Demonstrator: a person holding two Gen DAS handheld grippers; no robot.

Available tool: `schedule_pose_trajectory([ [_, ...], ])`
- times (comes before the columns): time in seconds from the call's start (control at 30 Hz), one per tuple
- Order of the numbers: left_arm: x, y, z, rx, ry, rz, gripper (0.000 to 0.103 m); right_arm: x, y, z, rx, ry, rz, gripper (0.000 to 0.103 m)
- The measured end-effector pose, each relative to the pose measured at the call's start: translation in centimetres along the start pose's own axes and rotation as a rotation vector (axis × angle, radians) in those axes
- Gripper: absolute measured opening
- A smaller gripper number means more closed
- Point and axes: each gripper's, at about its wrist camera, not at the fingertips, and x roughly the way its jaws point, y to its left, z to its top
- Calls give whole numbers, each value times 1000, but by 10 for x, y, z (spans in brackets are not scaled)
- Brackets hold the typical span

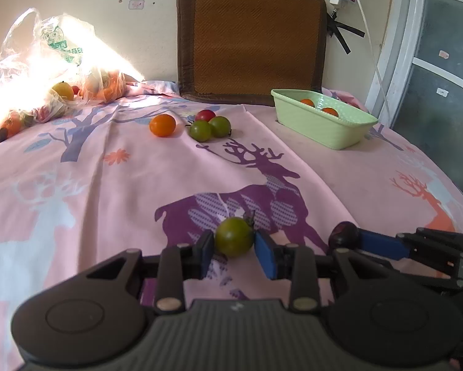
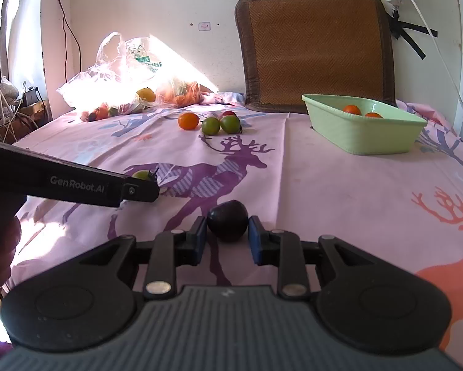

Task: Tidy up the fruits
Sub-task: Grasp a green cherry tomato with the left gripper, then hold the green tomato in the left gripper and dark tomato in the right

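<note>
Gripping one fruit per tool: green tomato (image 1: 234,236) clamped between the pads of the left tool (image 1: 234,249), dark purple fruit (image 2: 227,221) clamped between the pads of the right tool (image 2: 226,238). Both fruits positioned low over the purple deer print on the pink cloth (image 1: 107,191) covering the table; contact with the cloth not determinable. Right tool visible at the right edge of the left wrist view, close beside the left tool. Farther back on the cloth: orange tomato (image 1: 162,125), two green tomatoes (image 1: 209,128) touching each other, red tomato (image 1: 206,114) just behind them. Green tray (image 1: 321,126) at back right, holding two orange fruits (image 1: 308,102). Plastic bag (image 1: 46,71) with more fruit at back left, in strong sunlight. Brown woven cushion (image 1: 253,37) upright against the wall behind the tray.
</note>
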Motion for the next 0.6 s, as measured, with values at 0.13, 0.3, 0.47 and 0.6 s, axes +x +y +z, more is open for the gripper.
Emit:
schedule_pose_trajectory([
  [0.13,0,-1,0,3,-1,-1,31,0,1,-1,-4,-2,-4,32],
  [0.3,0,0,-1,5,-4,-8,35,0,2,-1,-5,-6,-7,32],
  [0.47,0,0,-2,8,-8,-16,37,-1,2,-1,-10,-9,-10,32],
  [0.6,-1,1,-2,6,-10,-27,40,-1,3,-1,-12,-10,-11,32],
])
